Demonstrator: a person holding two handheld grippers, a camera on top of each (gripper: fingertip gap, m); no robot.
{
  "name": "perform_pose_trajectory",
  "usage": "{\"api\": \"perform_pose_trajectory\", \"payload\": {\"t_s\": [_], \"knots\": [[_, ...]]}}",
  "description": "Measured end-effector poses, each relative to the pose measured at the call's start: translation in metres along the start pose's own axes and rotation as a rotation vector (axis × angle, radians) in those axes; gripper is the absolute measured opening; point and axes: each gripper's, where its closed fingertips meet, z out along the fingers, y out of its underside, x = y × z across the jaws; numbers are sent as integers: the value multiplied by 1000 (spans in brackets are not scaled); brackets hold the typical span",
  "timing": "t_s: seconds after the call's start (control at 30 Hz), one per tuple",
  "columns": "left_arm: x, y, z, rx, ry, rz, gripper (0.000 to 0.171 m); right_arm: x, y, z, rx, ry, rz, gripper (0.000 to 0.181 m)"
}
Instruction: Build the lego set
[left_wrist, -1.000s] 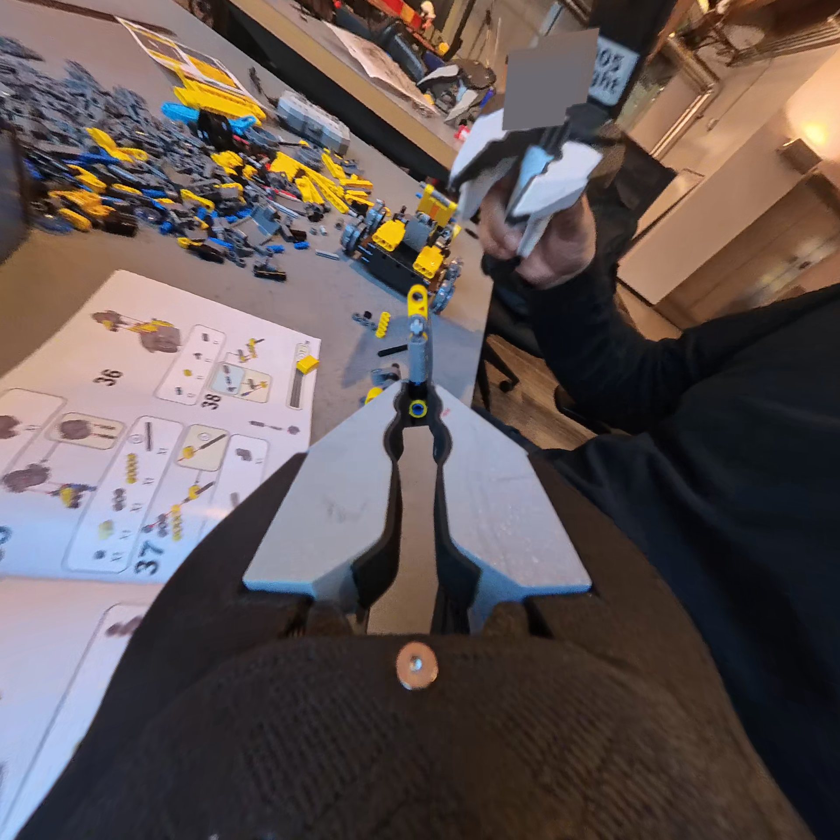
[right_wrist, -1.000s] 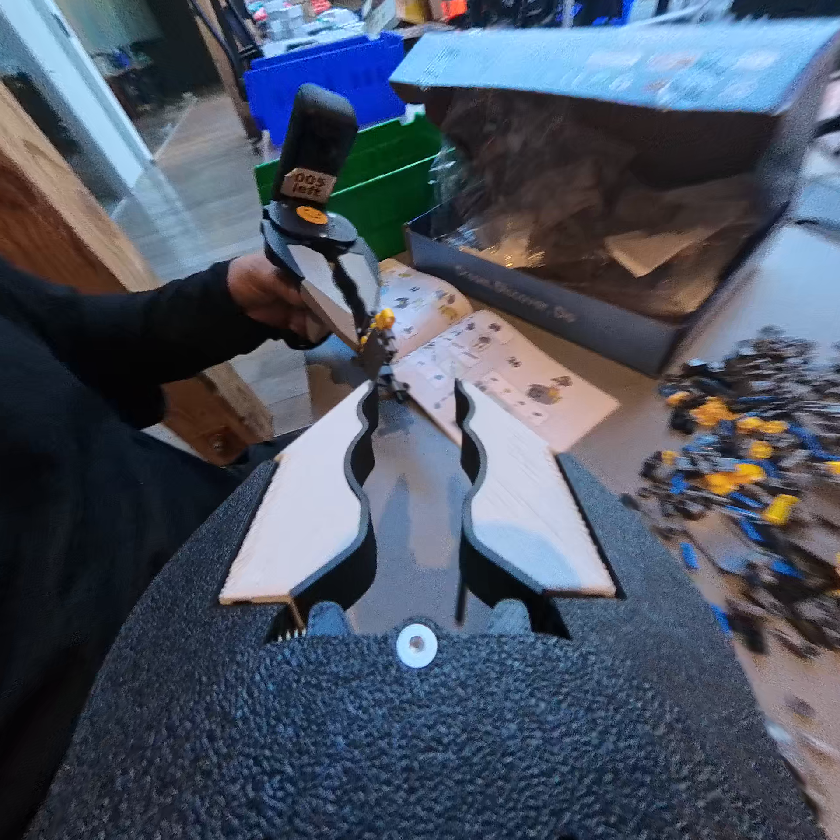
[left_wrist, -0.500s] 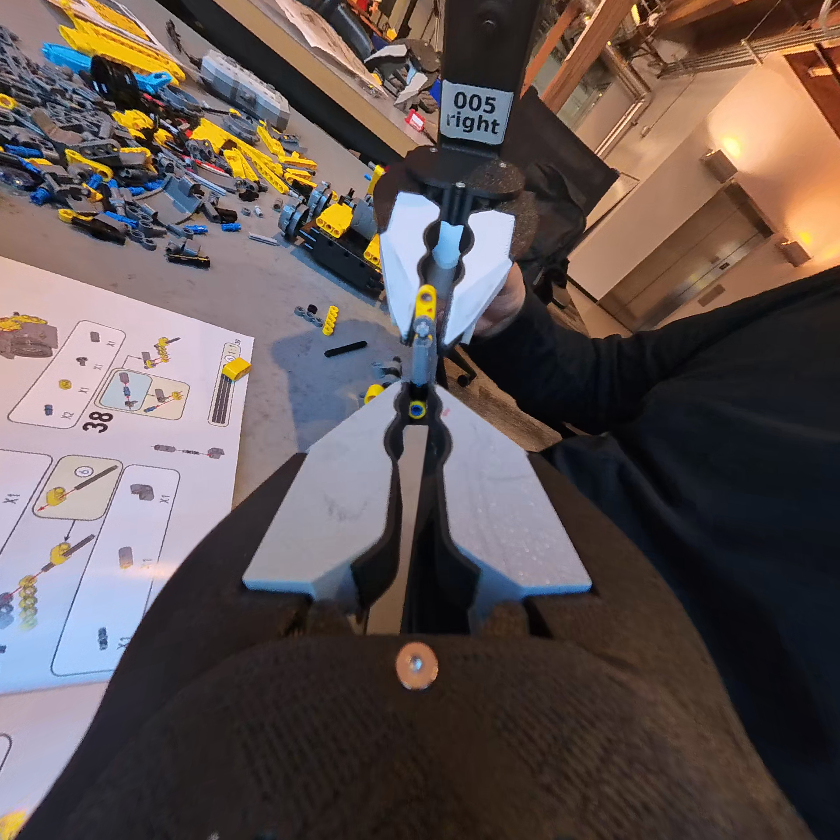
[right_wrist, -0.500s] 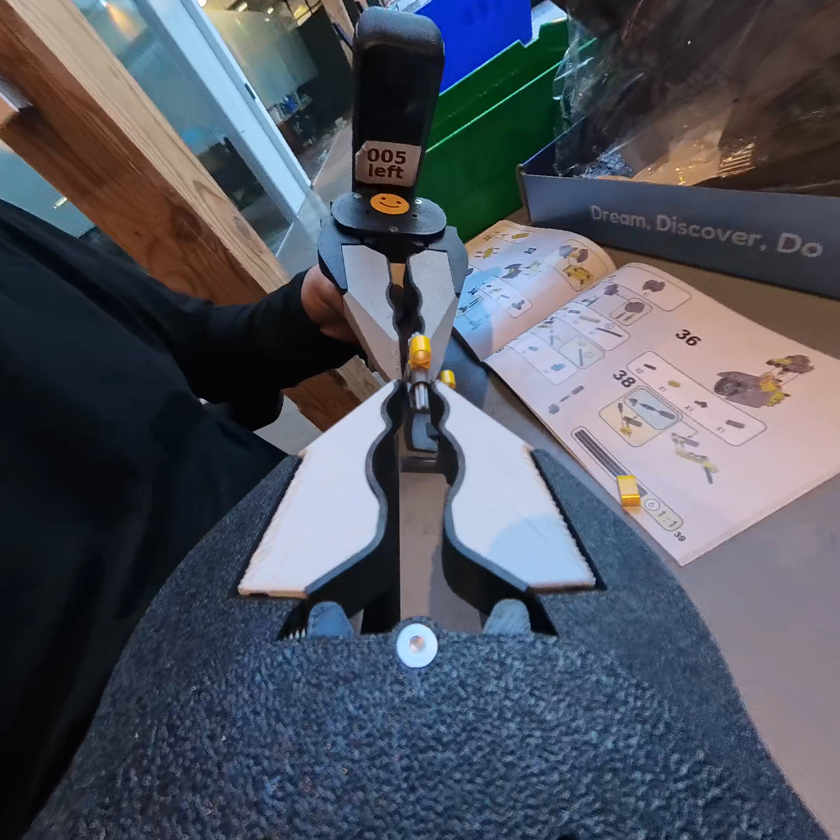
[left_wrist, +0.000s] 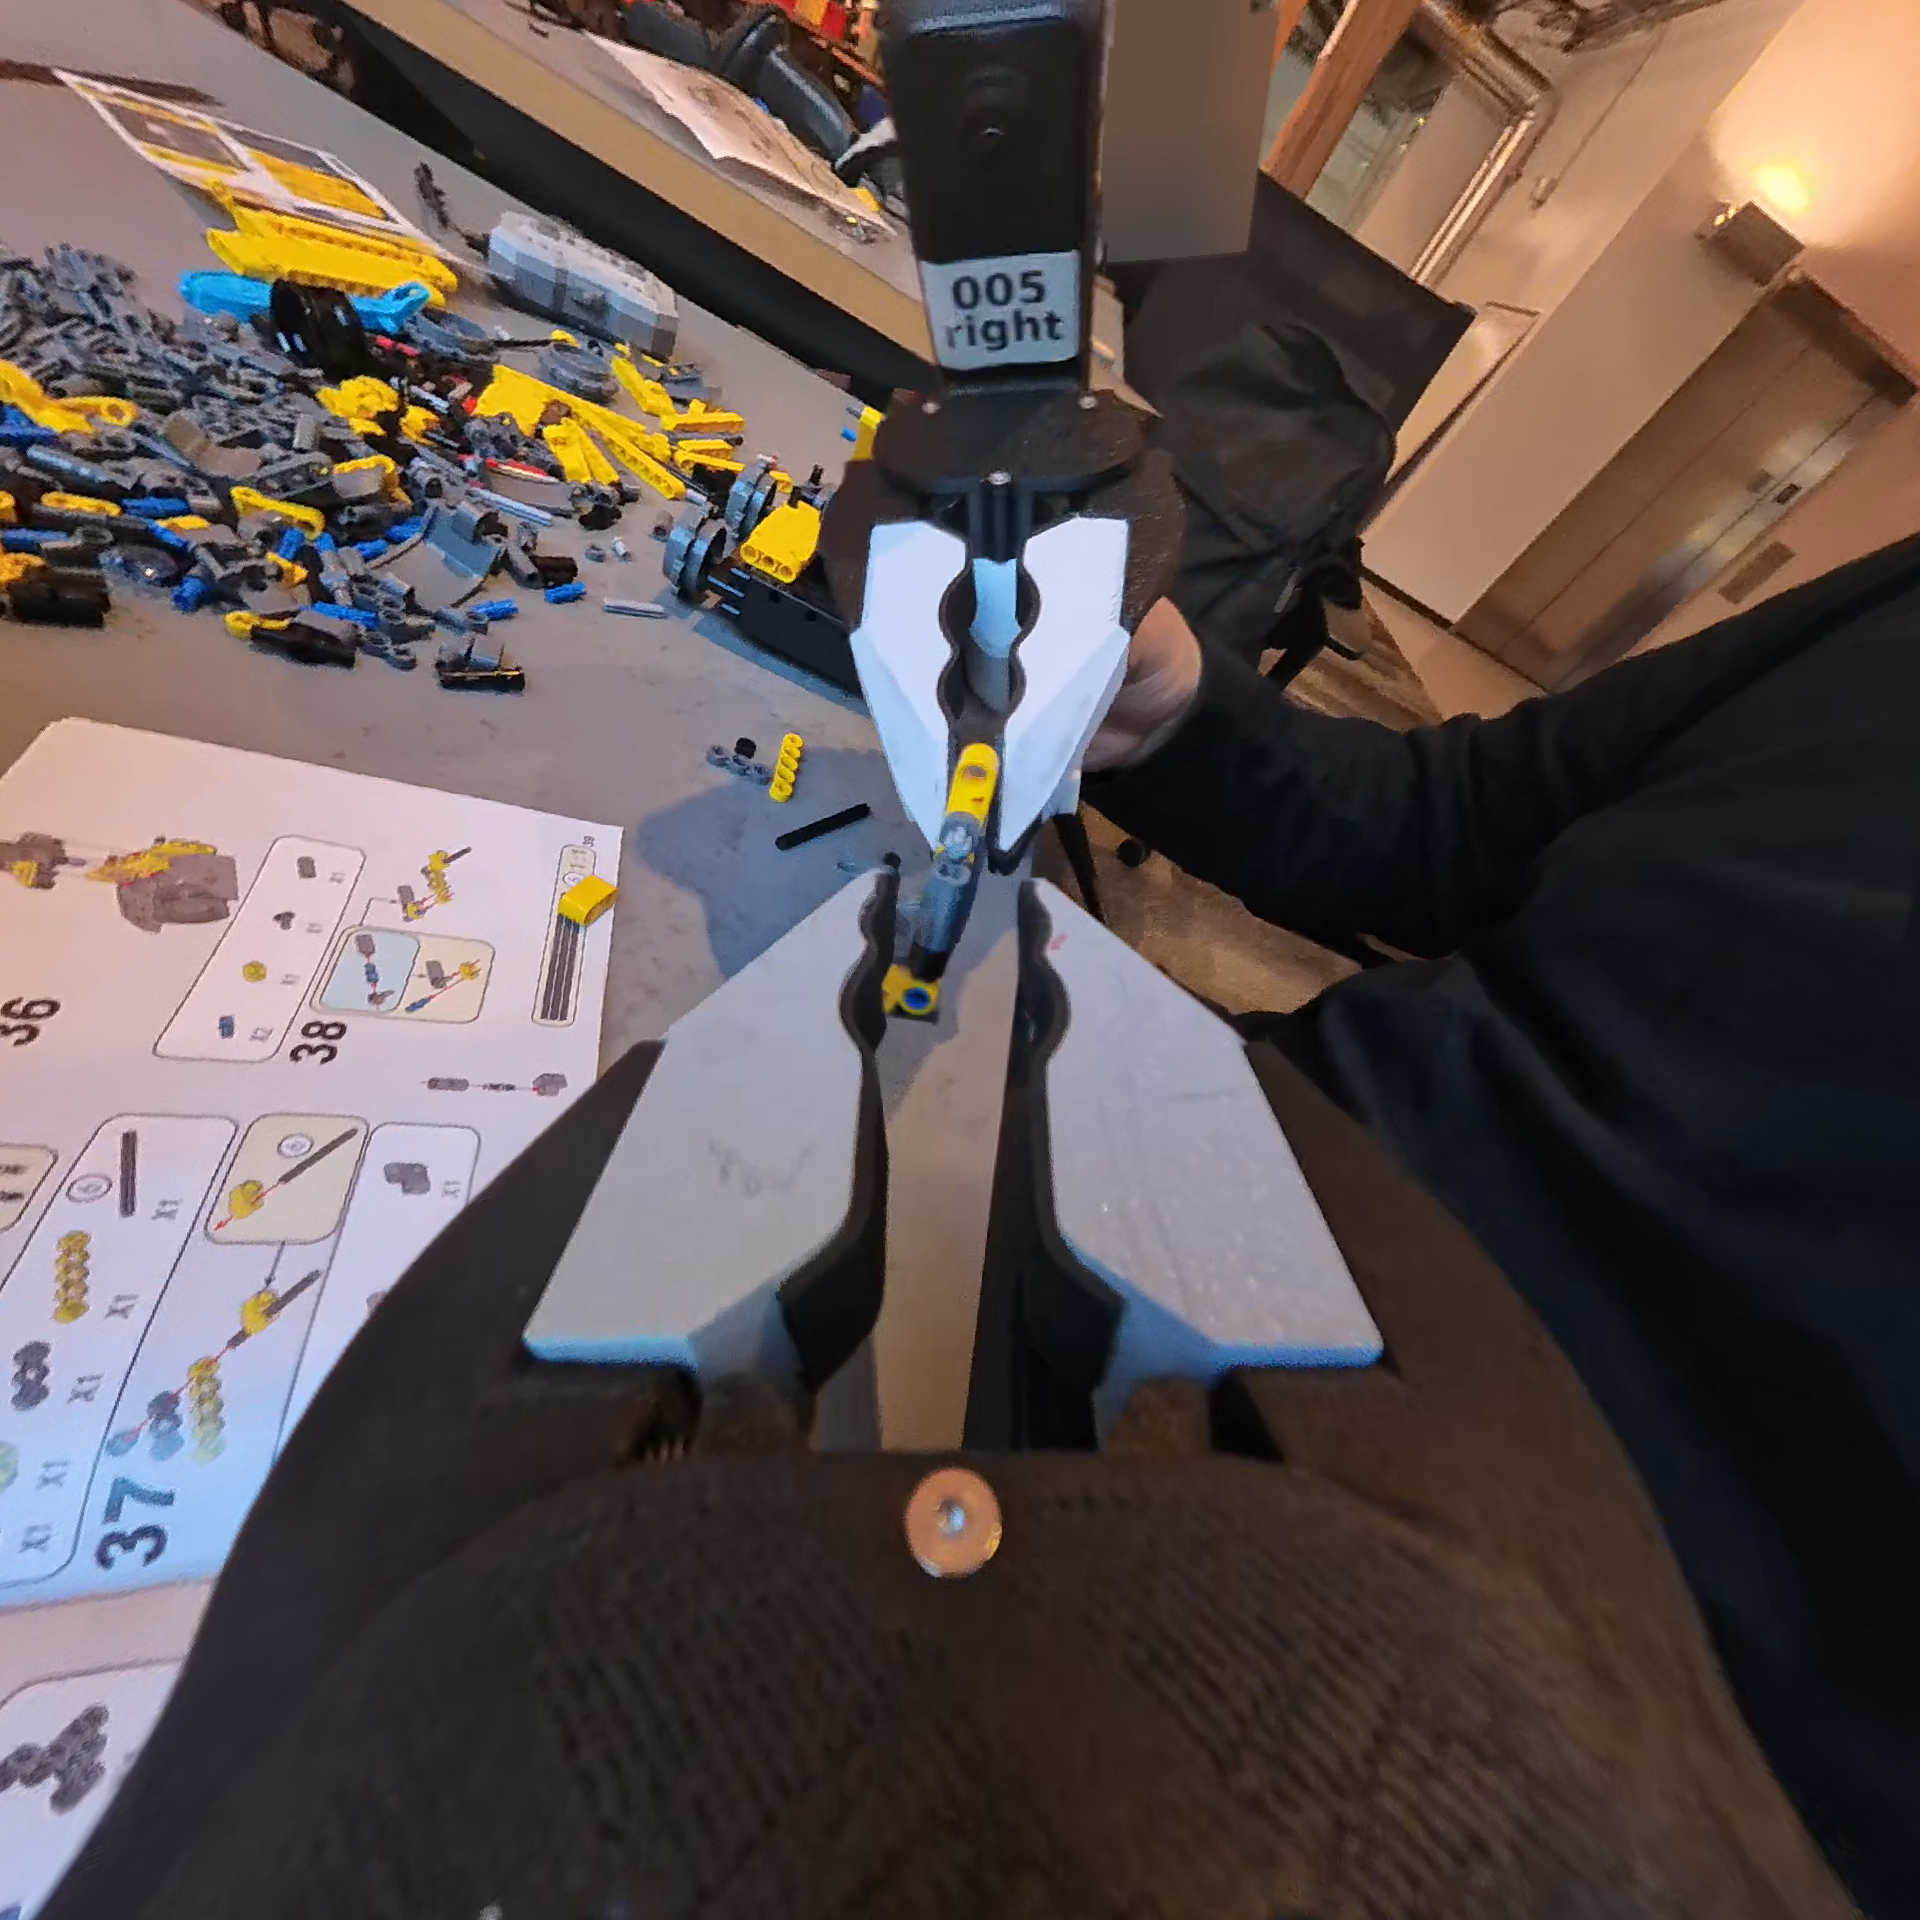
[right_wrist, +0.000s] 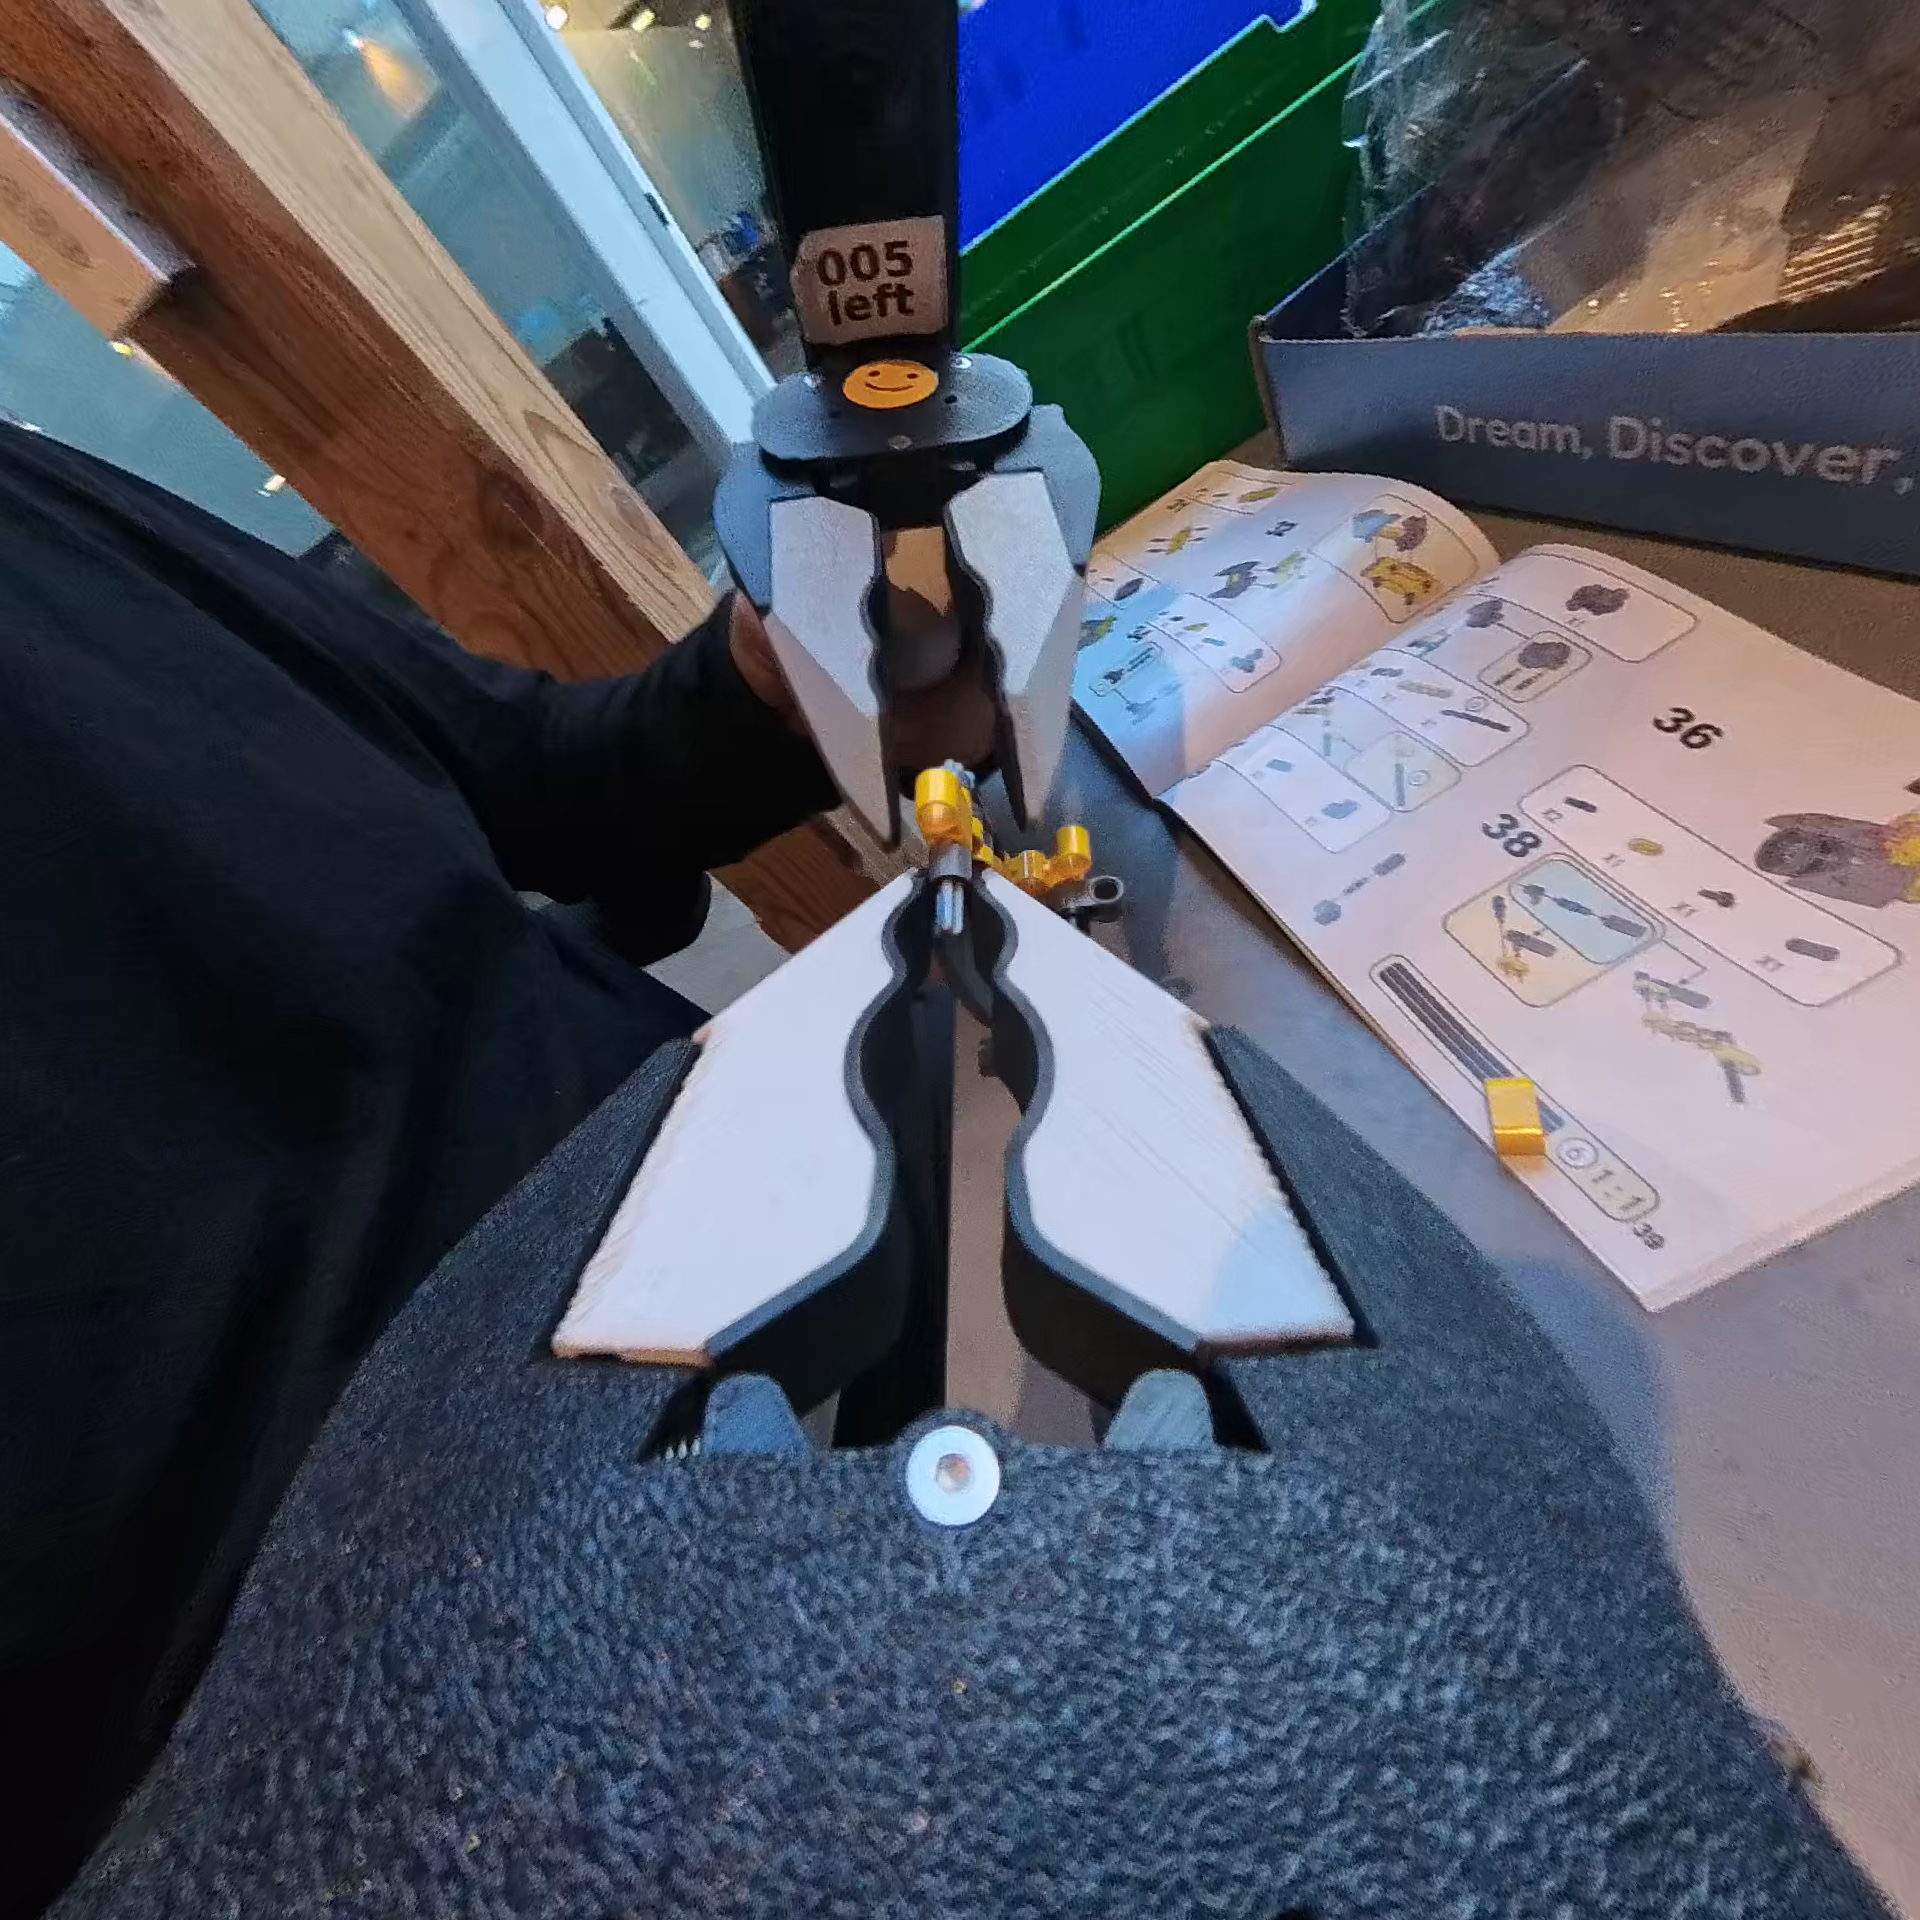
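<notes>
Now the two grippers meet tip to tip over the table edge, a small rod assembly between them.

Spread apart, the left gripper (left_wrist: 951, 914) has its jaws standing clear on both sides of the grey-and-yellow rod assembly (left_wrist: 951, 894), whose yellow end sits between its fingertips. Opposite, the right gripper (right_wrist: 954, 894) pinches the far end of that assembly (right_wrist: 951, 878). Beneath lies the grey table (left_wrist: 623, 717) with an open instruction booklet (left_wrist: 260, 1039), a small yellow brick (left_wrist: 585, 899) on its page, and a heap of loose building pieces (left_wrist: 312, 468) beyond.
</notes>
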Motion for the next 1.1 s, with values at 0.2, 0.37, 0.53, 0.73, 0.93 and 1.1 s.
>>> {"api": "perform_pose_trajectory", "payload": {"t_s": [0.2,0.37,0.53,0.73,0.93,1.1], "knots": [[0,11,12,-44,-9,86,8,-1,0,3,18,-29,22,6],[-13,6,3,12,-32,-16,7,20,4,-12,-53,165,-93,13],[-28,10,0,42,-48,-168,7,32,3,-14,-48,272,-87,21],[-40,21,4,-55,-202,-18,7,39,6,-1,-70,397,-124,32],[-52,29,4,-178,-437,274,7,52,10,2,11,481,19,29],[-57,35,8,-231,-532,388,7,48,18,4,39,484,51,30]]}}
